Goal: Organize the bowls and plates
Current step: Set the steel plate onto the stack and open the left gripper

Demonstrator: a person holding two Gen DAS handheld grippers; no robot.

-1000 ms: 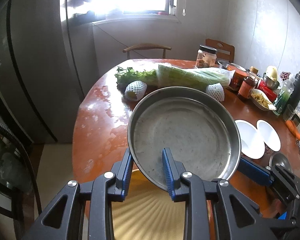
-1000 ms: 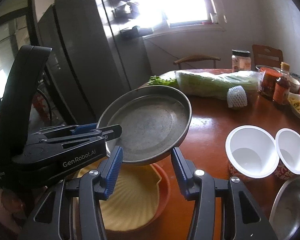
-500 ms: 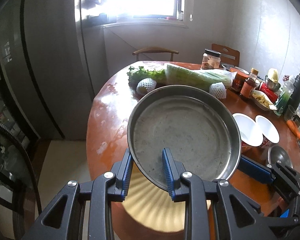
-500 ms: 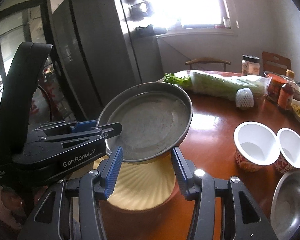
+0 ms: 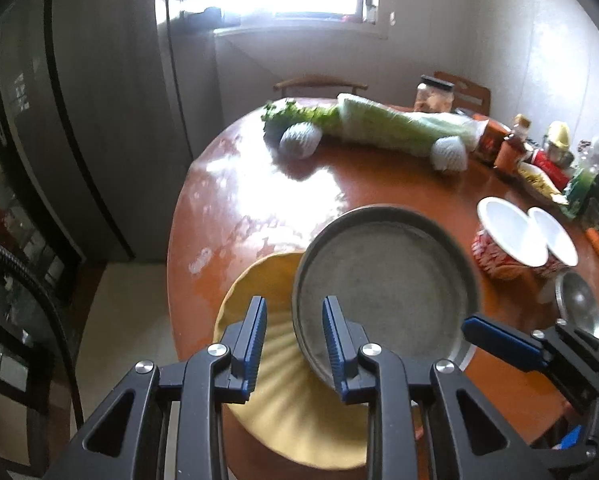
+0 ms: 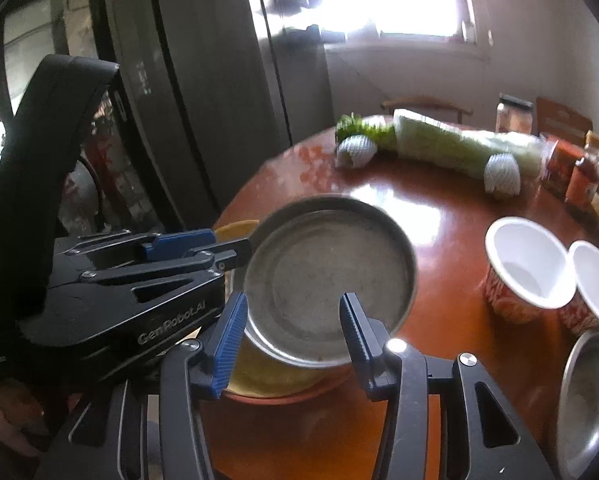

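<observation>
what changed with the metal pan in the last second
The metal pan, gripped at its rim by both the left gripper and the right gripper, has come down toward the yellow plate. Both grips held. The white cups and vegetables stayed put.

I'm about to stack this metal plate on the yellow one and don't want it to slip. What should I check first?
1. Left gripper clamped on the metal plate rim: ok, as the right wrist view shows.
2. Right gripper pressing on the plate: cannot tell; the near rim lies between its fingers, but contact is unclear.
3. Metal plate empty: ok.
4. Metal plate centred over the yellow plate: not ok; it covers only the right part.
5. Clear of the nearest white cup: ok, bare table shows between them.
6. Metal plate resting on the yellow plate: cannot tell.
</observation>
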